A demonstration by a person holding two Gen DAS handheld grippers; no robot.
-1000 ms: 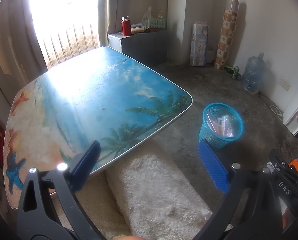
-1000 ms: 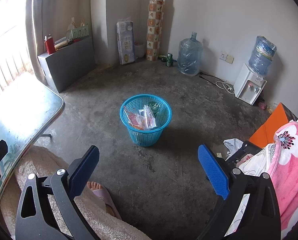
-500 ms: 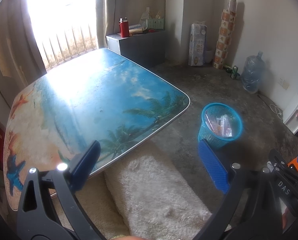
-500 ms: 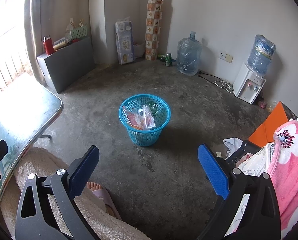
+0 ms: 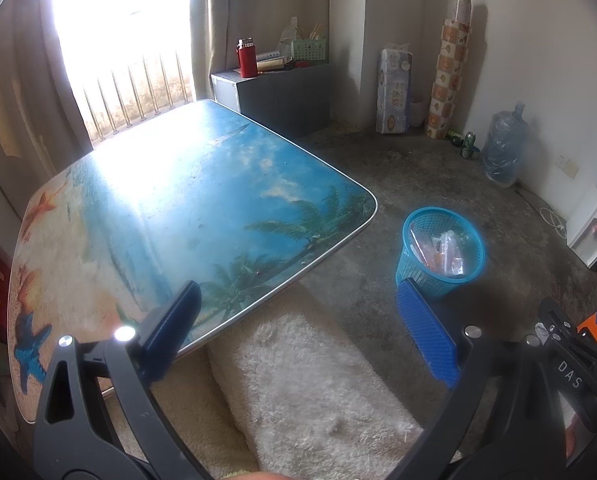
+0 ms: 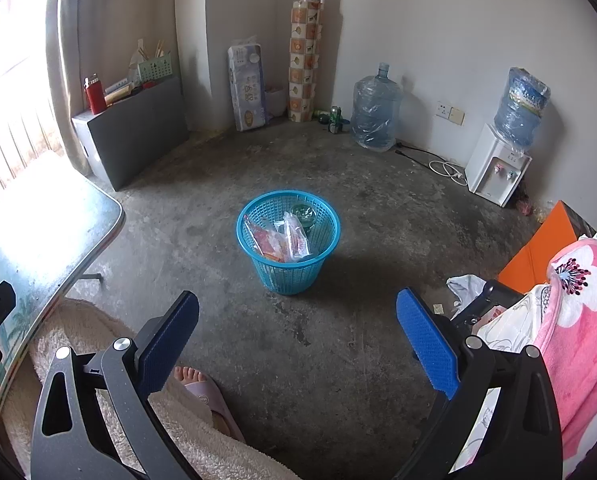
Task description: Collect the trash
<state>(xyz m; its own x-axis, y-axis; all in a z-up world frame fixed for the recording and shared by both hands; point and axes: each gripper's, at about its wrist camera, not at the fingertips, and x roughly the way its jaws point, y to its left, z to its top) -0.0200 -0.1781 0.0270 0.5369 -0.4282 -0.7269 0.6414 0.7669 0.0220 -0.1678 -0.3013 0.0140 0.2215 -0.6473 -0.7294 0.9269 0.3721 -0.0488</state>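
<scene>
Judging by both views, collection is at or near completion.

1. Bin status: blue mesh basket (image 6: pixel 288 240) stands upright on bare concrete floor (image 6: pixel 338 340), well apart from table and walls. It already holds trash (image 6: pixel 282 240): clear and orange/red plastic wrappers plus a greenish round item at the back. Fill level approx. half; nothing spills over the rim.

2. Table status: beach-print tabletop (image 5: pixel 178 208) shows no wrappers or loose items in the left wrist view. Strong window glare covers the far part, so that area can't be fully checked.

3. Gripper status: left gripper (image 5: pixel 294 332) has fingers spread wide, nothing between pads; it hangs over the table's near edge w/ fluffy cream blanket (image 5: pixel 318 392) below. Right gripper (image 6: pixel 296 340) is likewise spread wide and empty, aimed at the basket from a distance, above floor.

4. Remaining work (judgement): no obvious loose trash near the basket. Possible candidates: small scraps on floor (image 6: pixel 438 309) beside the pink floral fabric (image 6: pixel 578 320), and cans (image 6: pixel 334 118) by the wall next to the water jug (image 6: pixel 372 116). Whether these count as trash can't be told.
</scene>
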